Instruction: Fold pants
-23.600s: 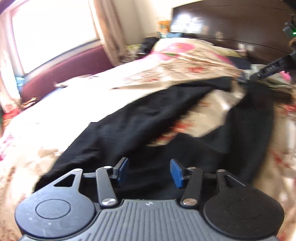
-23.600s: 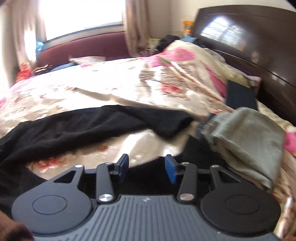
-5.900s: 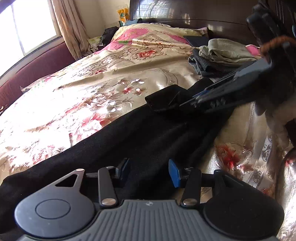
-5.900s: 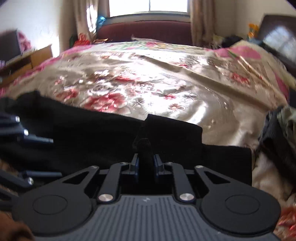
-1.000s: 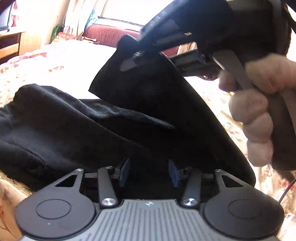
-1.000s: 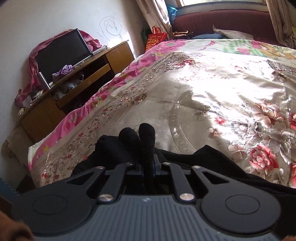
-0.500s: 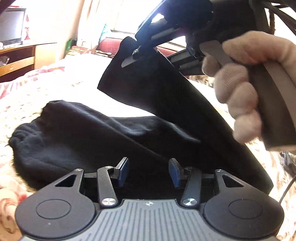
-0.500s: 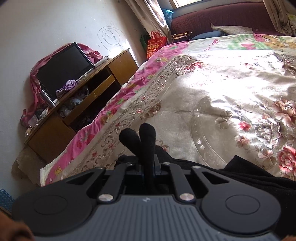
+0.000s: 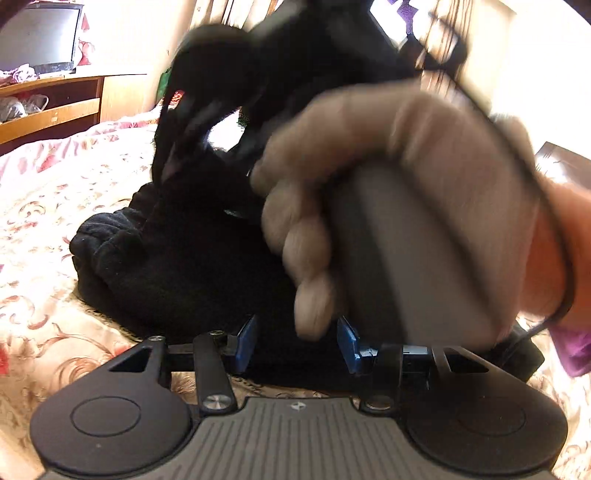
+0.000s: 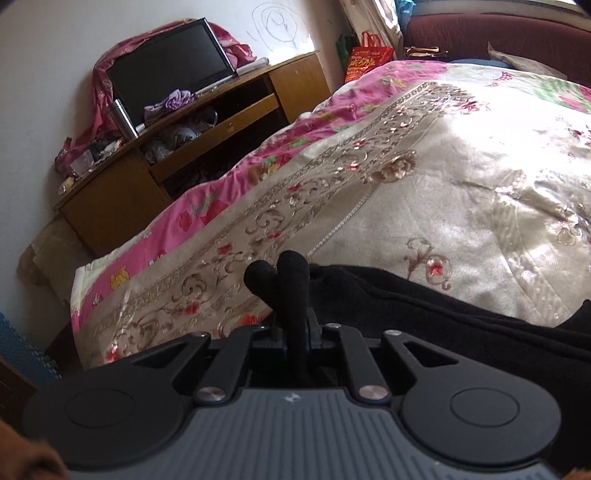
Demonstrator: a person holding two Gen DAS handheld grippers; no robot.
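The black pants lie bunched on the floral bed cover. My left gripper stands open low over their near edge, with dark cloth lying between its blue pads but not pinched. A person's hand gripping the right tool fills the left wrist view, blurred. My right gripper is shut on a fold of the pants that sticks out past its jaws. The rest of the pants trails off to the right over the cover.
The bed's corner and pink border lie just ahead of the right gripper. Beyond it stands a wooden TV stand with a screen. A red bag and a maroon sofa sit at the back.
The right gripper has carried its pinched fold toward the bed's corner and lower. In the left wrist view the hand and the lifted cloth have swung much closer, now blurred.
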